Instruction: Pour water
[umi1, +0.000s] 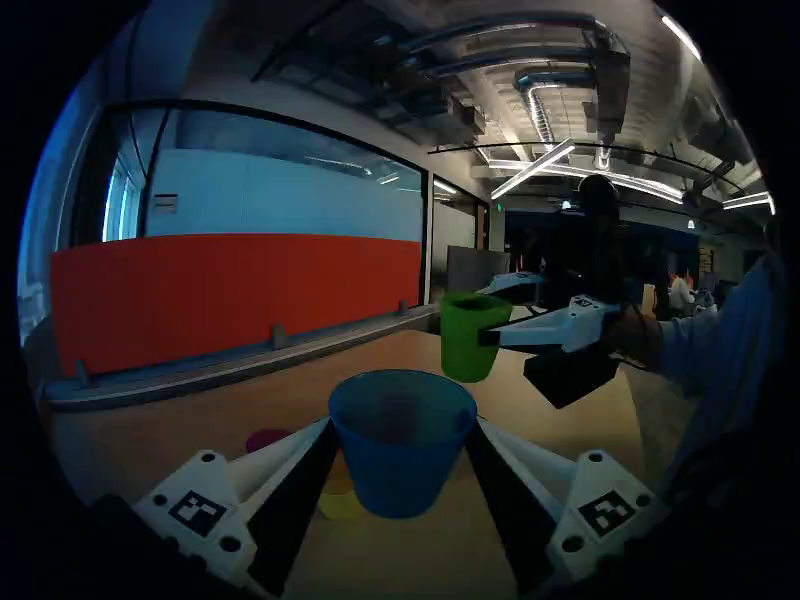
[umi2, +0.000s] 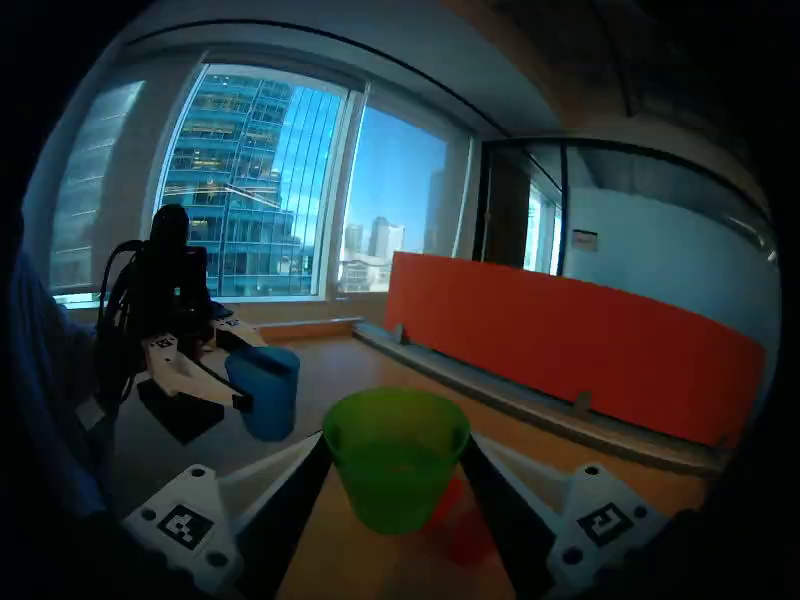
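Left gripper view | left gripper (umi1: 402, 432) clamps upright blue cup (umi1: 400, 470) | right gripper (umi1: 486, 314) clamps upright green cup (umi1: 463, 345)

No readable text, brand or number. Black-and-white coded squares (umi1: 196, 511) on fingers (umi1: 260, 455) of left gripper (umi1: 402, 430): pattern only, no letters. Same kind on right gripper (umi2: 395, 445). Small sign (umi1: 165, 203) on glass wall (umi1: 280, 200) above orange band (umi1: 240, 290): too small to read. Same sign in right gripper view, also illegible.
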